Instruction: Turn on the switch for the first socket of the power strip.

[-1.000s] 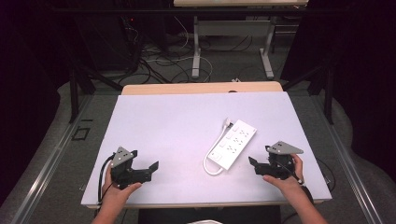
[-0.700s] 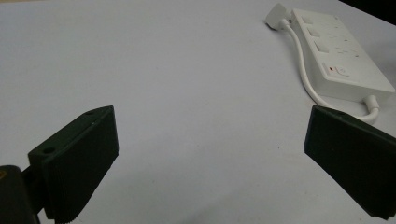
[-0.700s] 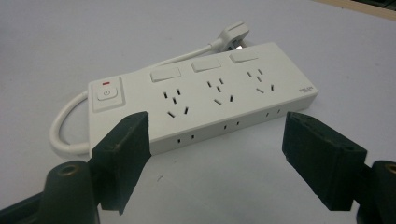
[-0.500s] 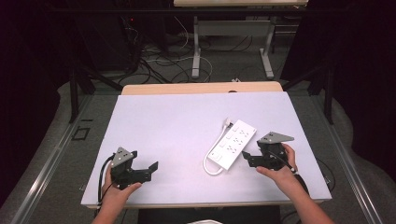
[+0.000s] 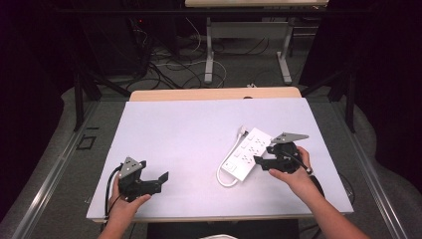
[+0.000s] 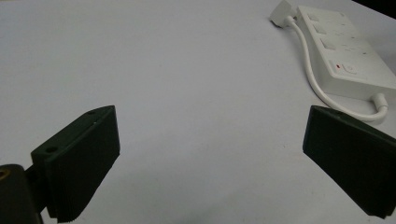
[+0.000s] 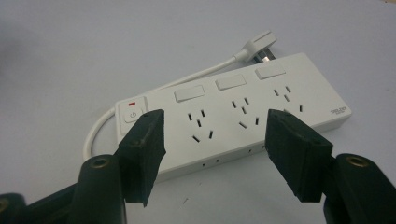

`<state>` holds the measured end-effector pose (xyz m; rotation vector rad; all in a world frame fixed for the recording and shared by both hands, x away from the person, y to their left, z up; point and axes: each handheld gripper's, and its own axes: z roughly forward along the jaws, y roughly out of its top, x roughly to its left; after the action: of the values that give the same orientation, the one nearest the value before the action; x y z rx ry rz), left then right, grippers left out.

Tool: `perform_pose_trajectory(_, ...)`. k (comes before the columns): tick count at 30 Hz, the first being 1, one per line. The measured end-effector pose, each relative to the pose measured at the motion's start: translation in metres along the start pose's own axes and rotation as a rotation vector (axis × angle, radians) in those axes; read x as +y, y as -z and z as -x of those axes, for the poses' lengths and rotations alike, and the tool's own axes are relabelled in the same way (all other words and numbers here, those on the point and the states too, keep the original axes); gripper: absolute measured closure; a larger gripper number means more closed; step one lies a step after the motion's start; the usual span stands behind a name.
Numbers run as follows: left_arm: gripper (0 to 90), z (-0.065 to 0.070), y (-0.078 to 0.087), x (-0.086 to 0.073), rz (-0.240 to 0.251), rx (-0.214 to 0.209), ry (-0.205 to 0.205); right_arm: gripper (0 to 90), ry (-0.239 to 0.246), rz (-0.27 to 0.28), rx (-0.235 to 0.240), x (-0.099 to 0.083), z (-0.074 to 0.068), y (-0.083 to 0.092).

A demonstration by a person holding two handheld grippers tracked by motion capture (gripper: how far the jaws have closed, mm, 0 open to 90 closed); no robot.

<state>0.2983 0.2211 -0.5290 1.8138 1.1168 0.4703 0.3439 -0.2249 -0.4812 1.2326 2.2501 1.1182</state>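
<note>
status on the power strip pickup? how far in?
Early. Done: the right gripper is over the near edge of the white plastic power strip, jaws closing either side but not yet pressing. In hand: nothing. The left gripper waits open over bare white table. Left: grip and lift; the strip's white cord lies loose.

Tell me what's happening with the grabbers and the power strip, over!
Right gripper above power strip, jaws open, just been closing, not touching it. Left gripper open over bare table. Strip flat, cord looped beside it. Nothing in the way.
</note>
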Motion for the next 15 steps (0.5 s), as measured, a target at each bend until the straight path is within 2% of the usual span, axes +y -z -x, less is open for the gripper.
perform_pose_trajectory(5,4.0,0.001,-0.001,0.000,0.001,0.010,0.006,42.4,-0.009,-0.008,0.011,0.007,0.000,-0.004)
perform_pose_trajectory(8,4.1,0.000,-0.001,0.000,0.003,0.019,-0.007,45.0,-0.008,-0.019,0.017,0.011,0.000,-0.006)
perform_pose_trajectory(15,4.1,-0.001,-0.001,0.000,0.008,0.028,0.004,50.8,-0.014,-0.065,0.033,0.020,-0.002,-0.014)
